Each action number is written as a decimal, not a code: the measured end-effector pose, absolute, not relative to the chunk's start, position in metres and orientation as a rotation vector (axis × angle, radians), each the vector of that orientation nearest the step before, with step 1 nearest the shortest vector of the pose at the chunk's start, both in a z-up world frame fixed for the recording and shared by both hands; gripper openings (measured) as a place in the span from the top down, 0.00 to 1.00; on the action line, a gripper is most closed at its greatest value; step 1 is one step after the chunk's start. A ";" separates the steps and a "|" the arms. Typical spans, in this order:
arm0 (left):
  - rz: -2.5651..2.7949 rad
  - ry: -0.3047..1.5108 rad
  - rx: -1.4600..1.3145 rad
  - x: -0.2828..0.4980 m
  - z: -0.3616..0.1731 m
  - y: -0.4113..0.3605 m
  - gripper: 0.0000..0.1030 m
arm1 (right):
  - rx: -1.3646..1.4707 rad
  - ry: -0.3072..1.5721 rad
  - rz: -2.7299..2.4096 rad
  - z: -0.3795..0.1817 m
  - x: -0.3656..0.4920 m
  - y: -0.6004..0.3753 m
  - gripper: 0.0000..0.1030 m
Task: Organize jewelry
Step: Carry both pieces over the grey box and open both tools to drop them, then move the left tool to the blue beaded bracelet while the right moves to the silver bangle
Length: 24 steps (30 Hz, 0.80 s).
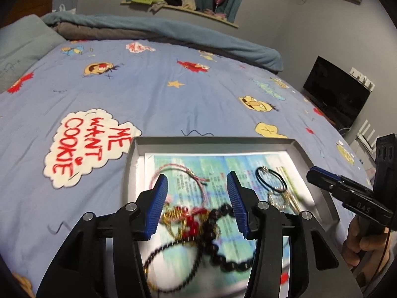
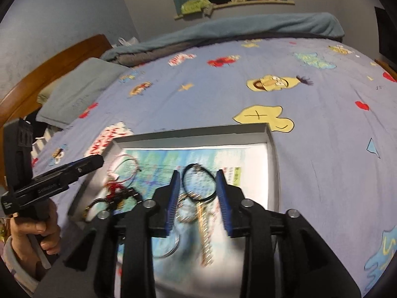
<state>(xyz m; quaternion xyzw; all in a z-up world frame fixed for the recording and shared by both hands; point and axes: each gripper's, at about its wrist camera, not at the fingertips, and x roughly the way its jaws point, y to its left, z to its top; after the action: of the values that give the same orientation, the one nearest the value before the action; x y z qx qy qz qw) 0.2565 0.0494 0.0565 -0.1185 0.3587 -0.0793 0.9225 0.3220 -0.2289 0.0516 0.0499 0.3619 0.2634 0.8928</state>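
Observation:
A shallow grey box (image 1: 305, 159) lined with a printed sheet lies on the bed and holds jewelry. My left gripper (image 1: 197, 181) is open above a pink cord bracelet (image 1: 181, 172), a red and gold piece (image 1: 188, 219) and a dark bead bracelet (image 1: 218, 238). My right gripper (image 2: 197, 177) is open above a black cord ring (image 2: 198, 183), a gold chain strip (image 2: 204, 233) and a thin silver hoop (image 2: 168, 248) in the box (image 2: 269, 149). The right gripper also shows at the right of the left wrist view (image 1: 347, 191); the left gripper shows at the left of the right wrist view (image 2: 62, 173). Nothing is held.
The box sits on a blue cartoon-print bedspread (image 1: 173, 94). A rolled teal blanket (image 1: 173, 29) and a grey pillow (image 2: 79, 92) lie at the far side by a wooden headboard (image 2: 49, 64). A dark screen (image 1: 337, 92) stands beyond the bed's right edge.

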 end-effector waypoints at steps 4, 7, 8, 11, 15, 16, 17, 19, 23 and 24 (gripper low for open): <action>-0.176 0.726 -0.208 0.244 0.059 0.048 0.51 | 0.097 0.721 0.579 0.056 0.294 -0.225 0.61; -0.184 0.735 -0.200 0.241 0.061 0.051 0.29 | 0.074 0.705 0.600 0.057 0.274 -0.218 0.60; -0.187 0.723 -0.210 0.238 0.062 0.054 0.26 | 0.073 0.702 0.613 0.057 0.268 -0.216 0.60; -0.186 0.705 -0.218 0.227 0.065 0.059 0.26 | 0.060 0.693 0.633 0.056 0.250 -0.212 0.59; -0.196 0.680 -0.215 0.201 0.063 0.063 0.26 | 0.036 0.675 0.646 0.054 0.227 -0.207 0.59; -0.198 0.676 -0.215 0.197 0.063 0.064 0.26 | 0.033 0.672 0.651 0.052 0.220 -0.205 0.59; -0.204 0.669 -0.214 0.188 0.062 0.065 0.26 | 0.030 0.672 0.653 0.050 0.215 -0.204 0.59; -0.208 0.654 -0.211 0.172 0.061 0.066 0.26 | 0.023 0.672 0.658 0.046 0.206 -0.203 0.55; -0.223 0.646 -0.193 0.142 0.057 0.067 0.26 | 0.007 0.691 0.667 0.034 0.192 -0.199 0.52; -0.228 0.646 -0.188 0.135 0.056 0.067 0.26 | 0.006 0.696 0.668 0.032 0.190 -0.198 0.52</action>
<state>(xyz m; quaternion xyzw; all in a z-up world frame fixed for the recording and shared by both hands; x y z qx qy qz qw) 0.1347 0.0672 0.0565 -0.0922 0.3162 -0.1115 0.9376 0.1898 -0.1983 0.0324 0.0031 0.3345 0.3211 0.8860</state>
